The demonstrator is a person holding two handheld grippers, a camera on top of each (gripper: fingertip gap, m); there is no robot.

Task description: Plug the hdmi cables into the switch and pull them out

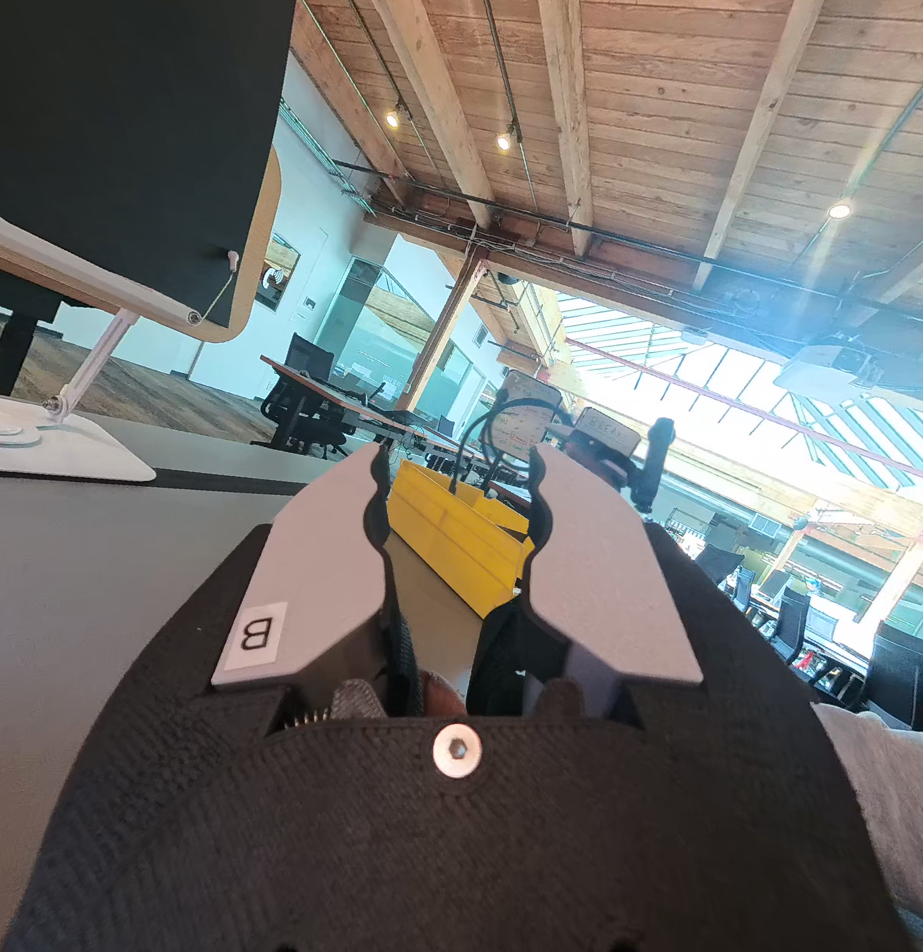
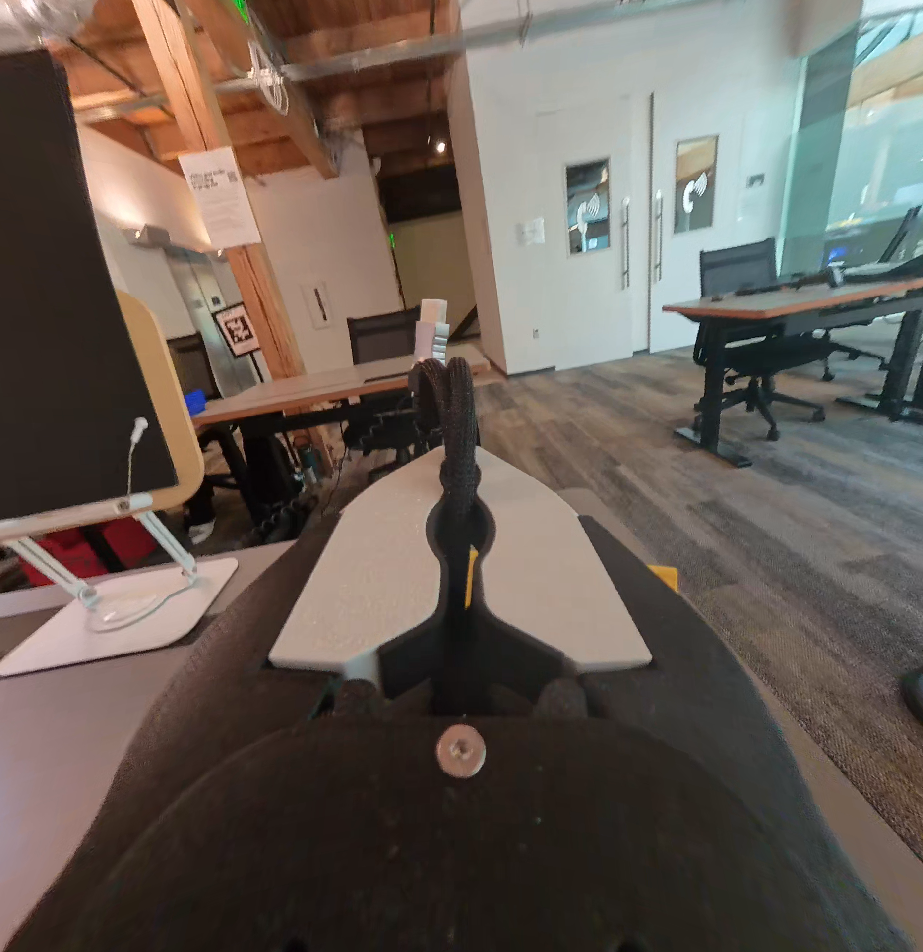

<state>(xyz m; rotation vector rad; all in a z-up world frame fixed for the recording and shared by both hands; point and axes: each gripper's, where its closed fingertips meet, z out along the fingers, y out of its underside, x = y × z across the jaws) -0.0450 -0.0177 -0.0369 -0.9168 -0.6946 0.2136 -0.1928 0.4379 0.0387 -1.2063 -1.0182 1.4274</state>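
Note:
In the left wrist view my left gripper (image 1: 459,466) is open, its grey fingers (image 1: 325,561) held low over the grey table (image 1: 88,592). A yellow bin (image 1: 449,530) with thin black cables (image 1: 467,448) rising from it lies just beyond the fingertips. A black braided cable (image 1: 405,654) runs under the finger bases. In the right wrist view my right gripper (image 2: 456,461) is shut on a black braided HDMI cable (image 2: 456,412), which loops up past the fingertips. Yellow bin parts (image 2: 662,577) show beneath it. I cannot pick out the switch in either view.
A dark screen on a white stand (image 1: 72,458) stands at the left of the table, also in the right wrist view (image 2: 114,613). A grey sleeve (image 1: 892,803) is at the lower right. Desks and office chairs (image 2: 758,371) stand beyond the table edge.

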